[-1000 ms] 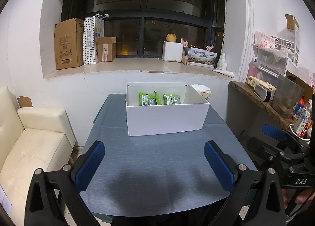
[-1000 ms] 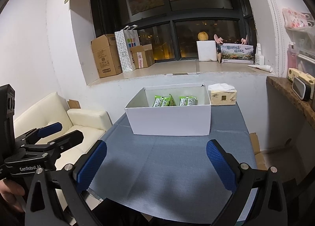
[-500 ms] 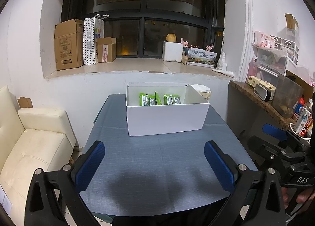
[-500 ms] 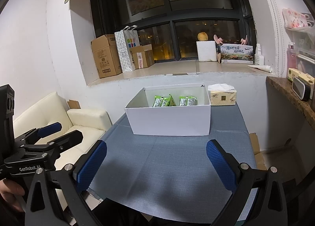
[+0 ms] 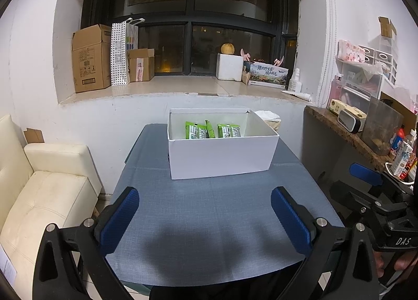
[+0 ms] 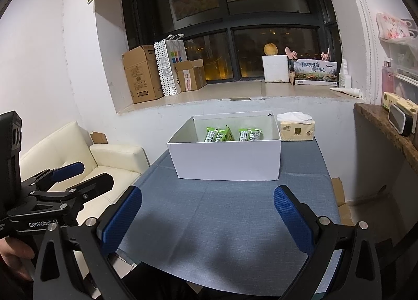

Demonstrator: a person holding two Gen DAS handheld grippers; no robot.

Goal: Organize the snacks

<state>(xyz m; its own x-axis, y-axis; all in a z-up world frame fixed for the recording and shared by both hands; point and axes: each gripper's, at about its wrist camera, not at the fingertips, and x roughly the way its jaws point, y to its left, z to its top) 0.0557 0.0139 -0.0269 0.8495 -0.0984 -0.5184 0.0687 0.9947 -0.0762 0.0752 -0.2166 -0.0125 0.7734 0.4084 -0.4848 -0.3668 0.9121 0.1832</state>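
Observation:
A white open box [image 5: 222, 156] stands at the far middle of the blue-grey table [image 5: 209, 208]. Green snack packets [image 5: 198, 131] stand inside it against the back wall; they also show in the right wrist view [image 6: 216, 135], inside the box [image 6: 227, 161]. My left gripper [image 5: 205, 211] is open and empty above the table's near edge. My right gripper [image 6: 207, 215] is open and empty, also near the front edge. Each gripper shows at the side of the other's view: the right one [image 5: 371, 185], the left one [image 6: 73, 180].
A tissue pack [image 6: 296, 127] sits on the table right of the box. A cream sofa [image 5: 39, 190] stands left of the table. A stone counter [image 5: 347, 130] with clutter is on the right. Cardboard boxes [image 5: 91, 58] stand on the windowsill behind.

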